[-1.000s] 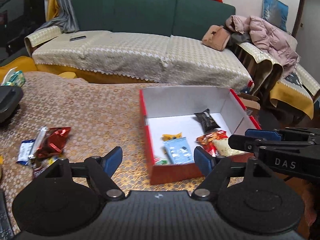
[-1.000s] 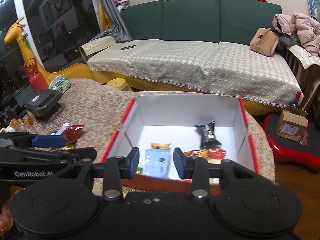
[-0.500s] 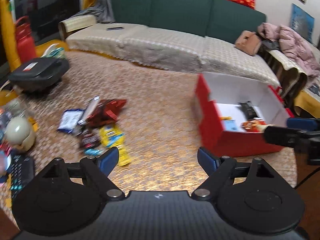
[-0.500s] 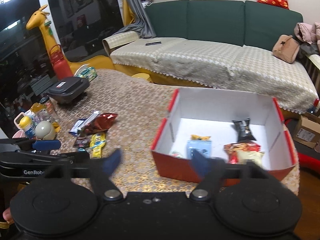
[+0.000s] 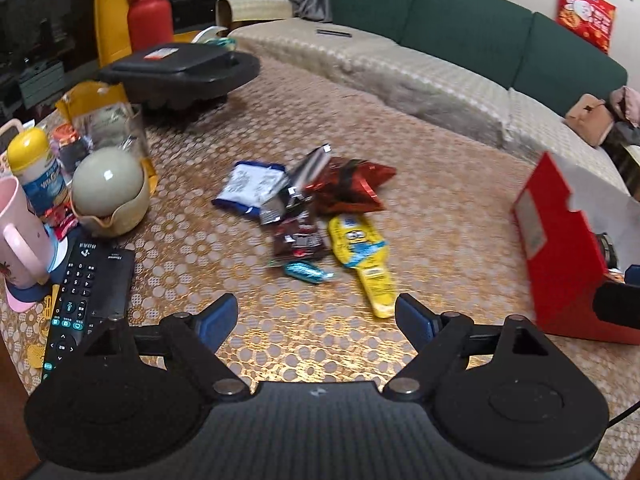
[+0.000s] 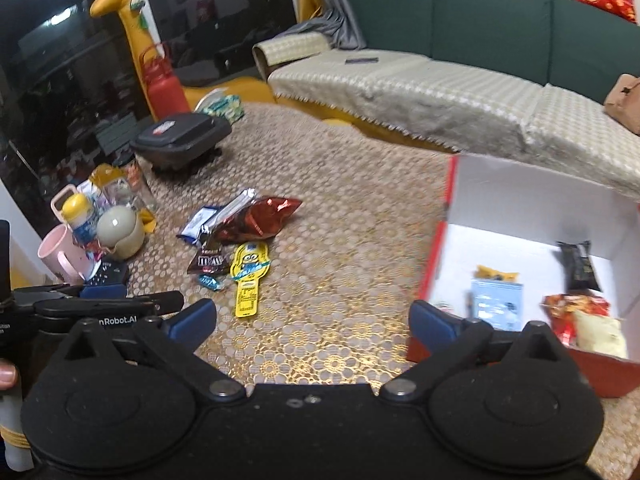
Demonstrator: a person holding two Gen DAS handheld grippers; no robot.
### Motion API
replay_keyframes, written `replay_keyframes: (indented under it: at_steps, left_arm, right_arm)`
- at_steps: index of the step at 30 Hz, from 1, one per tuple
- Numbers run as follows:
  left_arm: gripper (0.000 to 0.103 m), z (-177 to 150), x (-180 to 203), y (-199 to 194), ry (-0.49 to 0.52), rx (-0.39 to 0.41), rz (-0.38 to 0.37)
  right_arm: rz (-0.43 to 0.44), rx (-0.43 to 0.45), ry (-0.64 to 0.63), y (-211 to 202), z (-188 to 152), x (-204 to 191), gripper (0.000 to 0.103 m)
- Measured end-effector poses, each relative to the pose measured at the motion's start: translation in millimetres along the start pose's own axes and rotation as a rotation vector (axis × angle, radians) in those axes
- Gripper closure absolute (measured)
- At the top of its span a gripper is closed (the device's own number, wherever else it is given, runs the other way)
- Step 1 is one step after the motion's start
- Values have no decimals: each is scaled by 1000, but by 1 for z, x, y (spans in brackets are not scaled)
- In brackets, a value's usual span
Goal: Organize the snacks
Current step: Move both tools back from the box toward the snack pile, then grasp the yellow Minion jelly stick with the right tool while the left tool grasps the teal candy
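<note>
A pile of loose snacks lies on the patterned table: a yellow Minions packet [image 5: 362,254] [image 6: 249,276], a red foil bag [image 5: 348,188] [image 6: 258,218], a brown M&M's bag [image 5: 298,238] [image 6: 208,261], a blue-white packet [image 5: 250,186] and a teal candy [image 5: 306,272]. A red box with a white inside [image 6: 528,216] [image 5: 556,248] stands to the right and holds several snacks. My left gripper [image 5: 316,320] is open and empty, just short of the pile. My right gripper [image 6: 312,320] is open and empty, between pile and box.
At the table's left stand a pink mug [image 5: 16,232], a yellow-capped bottle [image 5: 36,168], a round grey-green pot [image 5: 108,184], a remote [image 5: 86,284] and a black case [image 5: 180,74]. A green sofa [image 6: 480,40] lies behind the table.
Both grippers have swung left, away from the box and toward the snack pile. The right gripper's jaws have opened wider. The left gripper has stayed open.
</note>
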State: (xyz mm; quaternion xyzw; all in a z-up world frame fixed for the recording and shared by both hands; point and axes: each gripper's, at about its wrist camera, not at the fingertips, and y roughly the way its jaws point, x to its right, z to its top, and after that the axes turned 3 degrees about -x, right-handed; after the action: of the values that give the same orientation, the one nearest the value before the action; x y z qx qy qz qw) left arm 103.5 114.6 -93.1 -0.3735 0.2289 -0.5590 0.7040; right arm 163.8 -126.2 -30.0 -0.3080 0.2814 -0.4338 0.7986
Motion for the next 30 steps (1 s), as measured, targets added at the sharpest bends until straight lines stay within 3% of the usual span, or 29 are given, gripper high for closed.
replay_keyframes:
  at_steps: [8, 21, 23, 25, 30]
  left_arm:
    - [17, -2, -13, 42, 40, -1, 55]
    - [18, 6, -6, 86, 141, 5, -18]
    - [22, 7, -4, 89, 157, 7, -18]
    - [33, 7, -3, 93, 170, 5, -17]
    - [39, 5, -2, 97, 193, 17, -24]
  right_arm:
    - [37, -72, -72, 56, 18, -18, 1]
    - [78, -148, -118, 113, 37, -16, 6]
    - [87, -152, -117, 122, 41, -16, 7]
    - [94, -156, -117, 130, 45, -18, 9]
    - [118, -174, -124, 151, 53, -27, 13]
